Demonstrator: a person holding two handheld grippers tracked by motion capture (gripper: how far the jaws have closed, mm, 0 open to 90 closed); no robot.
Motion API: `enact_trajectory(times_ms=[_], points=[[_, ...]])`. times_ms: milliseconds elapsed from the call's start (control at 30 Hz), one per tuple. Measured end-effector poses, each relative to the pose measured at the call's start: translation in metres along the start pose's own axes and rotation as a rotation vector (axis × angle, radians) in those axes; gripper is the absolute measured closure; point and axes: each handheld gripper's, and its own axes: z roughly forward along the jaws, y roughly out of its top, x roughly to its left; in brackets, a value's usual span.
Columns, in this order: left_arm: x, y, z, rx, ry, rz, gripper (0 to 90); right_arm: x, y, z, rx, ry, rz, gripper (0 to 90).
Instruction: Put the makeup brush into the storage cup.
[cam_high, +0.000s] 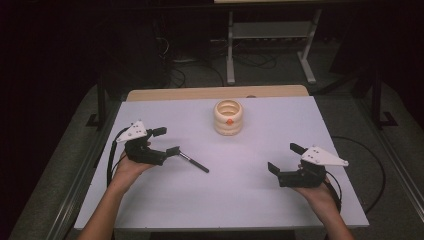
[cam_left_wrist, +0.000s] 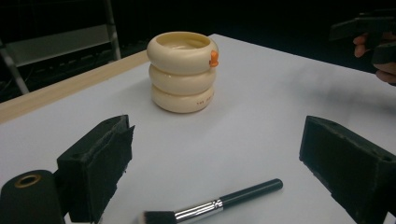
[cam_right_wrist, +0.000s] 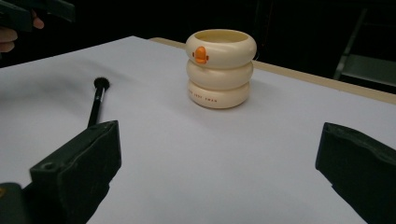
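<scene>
Here, glossy ribbed cream cup (cam_high: 228, 118), slim black brush (cam_high: 194, 162), white table (cam_high: 260, 190).

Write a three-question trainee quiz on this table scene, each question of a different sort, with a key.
1. True or false: the makeup brush lies flat on the table, nearer the left hand-held gripper than the right hand-held gripper.
2. Multiple choice: the cream ringed holder stands A) upright with its opening up, B) tipped on its side, C) upside down.
3. Fill in: the jaws of both hand-held grippers are ____.

Key: 1 true; 2 A; 3 open, with nothing between them.
</scene>
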Motion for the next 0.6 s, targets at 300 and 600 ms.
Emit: enact_trajectory(times_ms=[300, 600], points=[[0.004, 0.005, 0.008, -0.011, -0.003, 0.006, 9.1, 0.0, 0.001, -0.001, -0.002, 0.001, 0.013, 0.0], [0.009, 0.012, 0.018, -0.002, -0.016, 0.02, 9.2, -0.001, 0.001, -0.002, -0.002, -0.004, 0.014, 0.0]])
